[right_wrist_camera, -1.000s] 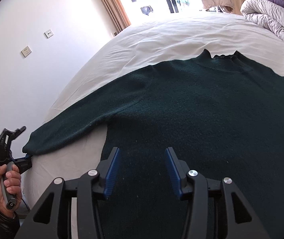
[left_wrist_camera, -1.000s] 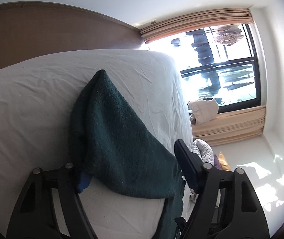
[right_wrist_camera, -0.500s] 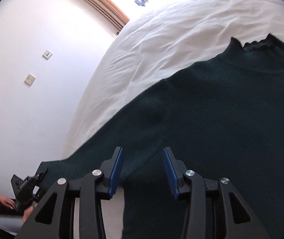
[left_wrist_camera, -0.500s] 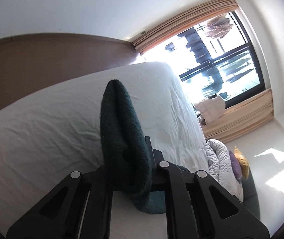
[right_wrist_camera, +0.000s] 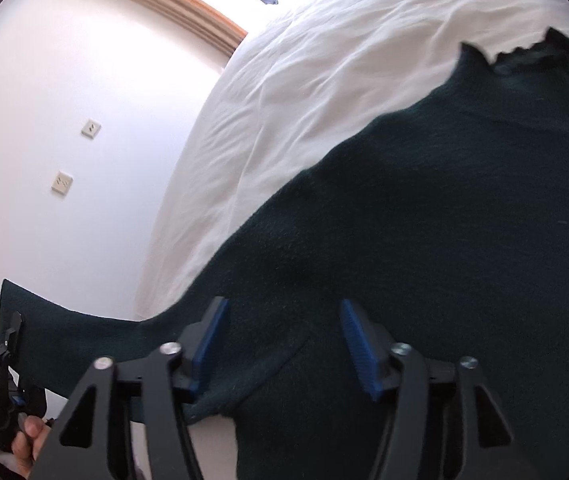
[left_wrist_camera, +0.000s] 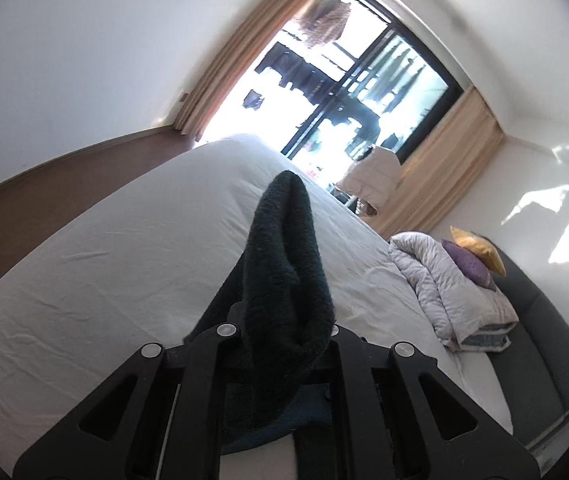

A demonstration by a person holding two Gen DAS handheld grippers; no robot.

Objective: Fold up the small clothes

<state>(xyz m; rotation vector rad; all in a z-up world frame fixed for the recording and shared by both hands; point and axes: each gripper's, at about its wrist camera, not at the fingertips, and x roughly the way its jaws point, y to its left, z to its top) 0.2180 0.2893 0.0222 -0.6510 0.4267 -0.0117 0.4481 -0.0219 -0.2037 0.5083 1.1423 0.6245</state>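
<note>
Two hand-held grippers work one dark green sweater (right_wrist_camera: 424, 240) spread on the white bed (right_wrist_camera: 324, 60). Your left hand-held gripper (left_wrist_camera: 280, 332) is pressed together on the sweater's sleeve cuff (left_wrist_camera: 284, 264), the knit bunched between its black arms and standing up above them, clear of the bed sheet. From the right wrist view that same sleeve (right_wrist_camera: 68, 332) stretches off the bed's near edge toward your left hand (right_wrist_camera: 28, 436), which grips the tool's handle at the lower left corner.

Your right hand-held gripper (right_wrist_camera: 284, 344) hangs over the sweater's body, close to where the sleeve joins it; its jaws are opening, blue pads (right_wrist_camera: 358, 344) set wide apart, with knit lying under the gap and neither pad pressing on it. The sweater's frilled collar (right_wrist_camera: 524, 52) lies flat on the bed, on the far side from the right hand-held gripper.

Beyond the bed, a sunlit window (left_wrist_camera: 356, 92) with tan curtains (left_wrist_camera: 240, 60) faces you, and a pale quilt (left_wrist_camera: 452, 280) sits heaped beside the bed on a dark sofa (left_wrist_camera: 536, 344).
</note>
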